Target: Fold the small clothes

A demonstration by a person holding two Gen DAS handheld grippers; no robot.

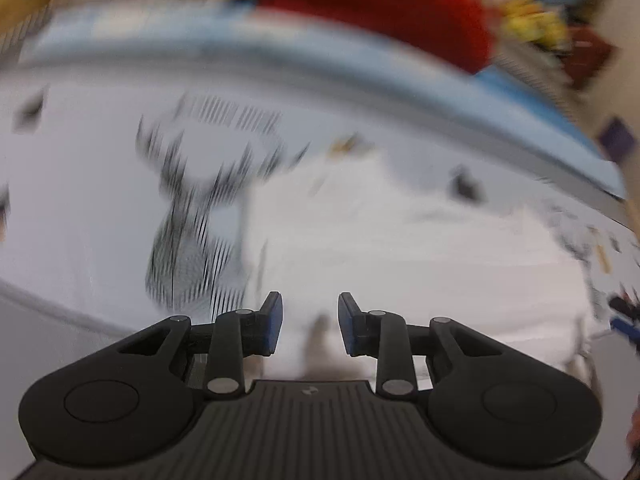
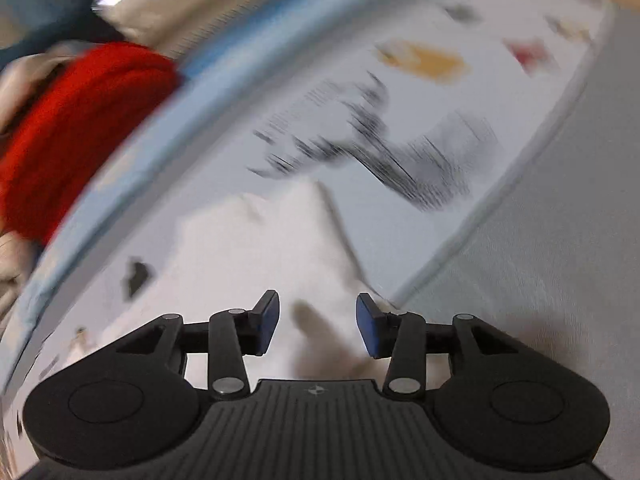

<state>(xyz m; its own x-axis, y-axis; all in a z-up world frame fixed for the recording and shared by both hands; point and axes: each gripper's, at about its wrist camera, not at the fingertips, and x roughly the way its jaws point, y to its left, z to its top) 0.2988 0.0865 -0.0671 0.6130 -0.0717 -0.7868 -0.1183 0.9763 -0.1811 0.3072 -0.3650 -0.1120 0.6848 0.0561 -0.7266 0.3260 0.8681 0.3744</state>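
The white garment [image 1: 400, 248] lies flat on the pale printed sheet [image 1: 80, 200] that covers the bench, and it sits directly ahead of and below both tools, which is what the next move turns on. In the left wrist view the left hand-held gripper [image 1: 310, 326] hangs over the near edge of the cloth with its blue pads parted and nothing pinched between them; the bulk of the fabric spreads forward and to the right of it. In the right wrist view the right hand-held gripper [image 2: 317, 326] hangs over the same garment [image 2: 260, 248], jaws set wider apart and likewise empty, with the cloth running forward and to the left and a folded edge slanting up toward the black line drawing [image 2: 392, 152] printed on the sheet. So each tool stands at one near corner, the garment's long axis seemingly running between them (blur makes the outline hard to trace). Both appear about equally near. A red cloth [image 1: 384, 8] lies beyond the blue border, well apart.
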